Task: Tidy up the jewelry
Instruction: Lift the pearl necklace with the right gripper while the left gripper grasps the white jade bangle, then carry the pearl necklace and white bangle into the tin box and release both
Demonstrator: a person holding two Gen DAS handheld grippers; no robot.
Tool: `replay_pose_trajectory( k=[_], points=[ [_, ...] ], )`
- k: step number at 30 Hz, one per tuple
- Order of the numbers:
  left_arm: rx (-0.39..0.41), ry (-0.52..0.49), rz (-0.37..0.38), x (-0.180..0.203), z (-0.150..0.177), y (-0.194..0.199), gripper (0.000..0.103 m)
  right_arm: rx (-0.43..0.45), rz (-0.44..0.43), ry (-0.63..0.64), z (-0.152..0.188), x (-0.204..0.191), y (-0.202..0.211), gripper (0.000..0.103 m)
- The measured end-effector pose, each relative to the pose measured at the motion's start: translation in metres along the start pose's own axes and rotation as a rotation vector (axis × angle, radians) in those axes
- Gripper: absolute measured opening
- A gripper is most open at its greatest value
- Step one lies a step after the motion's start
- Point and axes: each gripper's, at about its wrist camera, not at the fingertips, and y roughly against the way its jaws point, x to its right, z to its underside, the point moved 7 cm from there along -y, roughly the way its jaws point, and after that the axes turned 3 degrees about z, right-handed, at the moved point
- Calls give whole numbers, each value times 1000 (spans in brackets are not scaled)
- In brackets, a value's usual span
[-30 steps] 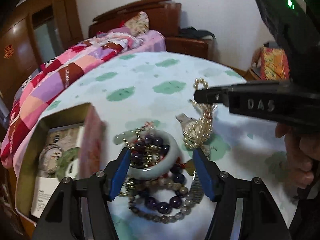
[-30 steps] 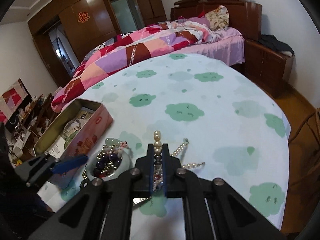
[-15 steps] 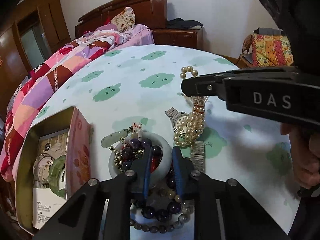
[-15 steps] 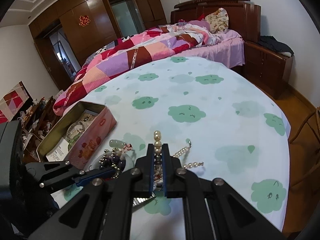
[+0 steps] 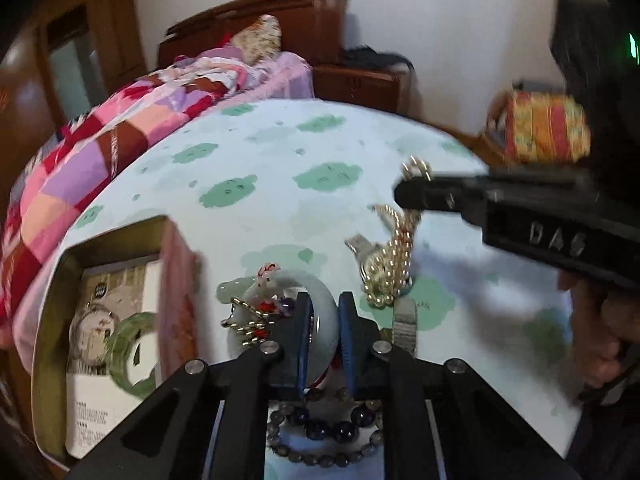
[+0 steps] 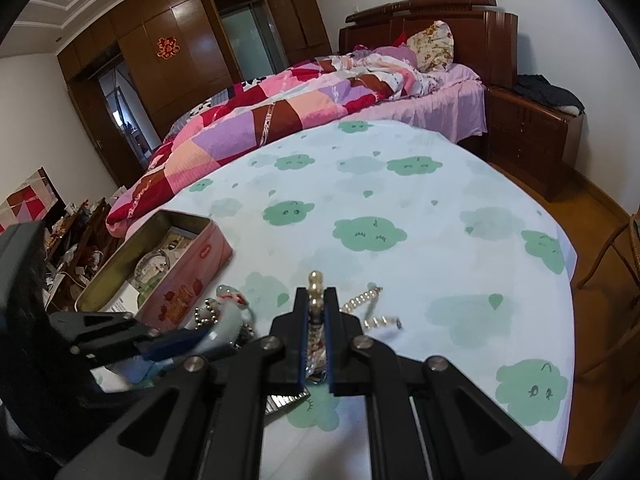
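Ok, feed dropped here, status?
Left gripper closing on pale bangle. Right gripper shut on pearl strand. Gold chain tangled on bangle.

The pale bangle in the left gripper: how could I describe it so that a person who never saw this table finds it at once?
On the cloud-print tablecloth, look just right of the open pink tin. The pale bangle stands tilted there, its rim between the closing blue pads of the left gripper. Unlike the green bangle inside the tin, it is milky white with bead strands tangled through it.
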Motion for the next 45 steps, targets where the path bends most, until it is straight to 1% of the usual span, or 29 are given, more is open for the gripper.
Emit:
replay_pose_trajectory(
  k=[2,6,9,15,18,25,30,37,45],
  points=[
    [41,61,28,-7,-5,14,13,8,-1,1,-2,-1,3,9],
    [114,123,42,-18,-17,40,13,20,-2,8,-5,-4,7,9],
    [165,174,73,-24,-27,59,13,20,-9,10,-5,-6,7,9],
    [237,222,113,-34,-41,85,13,42,-27,18,-11,-12,14,9],
    [266,222,112,-36,-46,96,13,57,-39,24,-16,-16,21,9],
    [298,227,117,-43,-51,111,13,82,-62,53,-26,-32,28,9],
    [314,226,108,-47,-52,117,13,87,-77,72,-30,-40,29,9],
    [322,228,59,-60,-49,122,13,101,-105,104,-39,-56,37,9],
    [320,250,3,-85,-39,125,13,103,-155,162,-57,-89,35,9]
  ],
)
